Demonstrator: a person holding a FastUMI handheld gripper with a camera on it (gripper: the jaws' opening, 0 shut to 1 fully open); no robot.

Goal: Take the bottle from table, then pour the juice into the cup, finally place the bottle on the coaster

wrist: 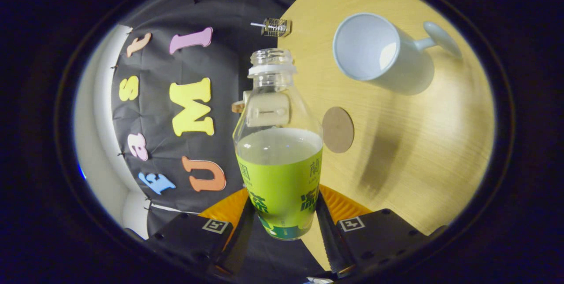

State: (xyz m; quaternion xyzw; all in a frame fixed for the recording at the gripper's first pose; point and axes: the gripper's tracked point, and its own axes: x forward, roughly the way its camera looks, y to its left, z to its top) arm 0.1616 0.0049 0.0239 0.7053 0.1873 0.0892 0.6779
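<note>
**Bottle gripped and rolled sideways, pour not yet started**

Gripper (282, 220) closed on the bottle (280, 156): both fingers (339, 226) press its lower labelled body, 1 on each side. Bottle is uncapped, mouth open, about half full of pale juice. The camera is rolled hard, so the table (418, 152) runs up one side of the view and the booth wall fills the other. Liquid level sits well below the neck, nothing spilling.

Progress, judged: step 1 (take bottle) looks done, bottle appears lifted off the table. Step 2 (pour) looks just starting or approaching; cup (374, 50) interior looks empty, no juice seen. Step 3 left: coaster (338, 129) is bare.

Room: cup lies beyond the bottle mouth and off to the table side, well apart from it, handle pointing away. Coaster sits between bottle and cup, nearer the bottle. Open wood all around both. A small wire object (276, 27) sits at the table's far edge near the wall, clear of the pour path. Table edge runs right behind the bottle neck.
</note>
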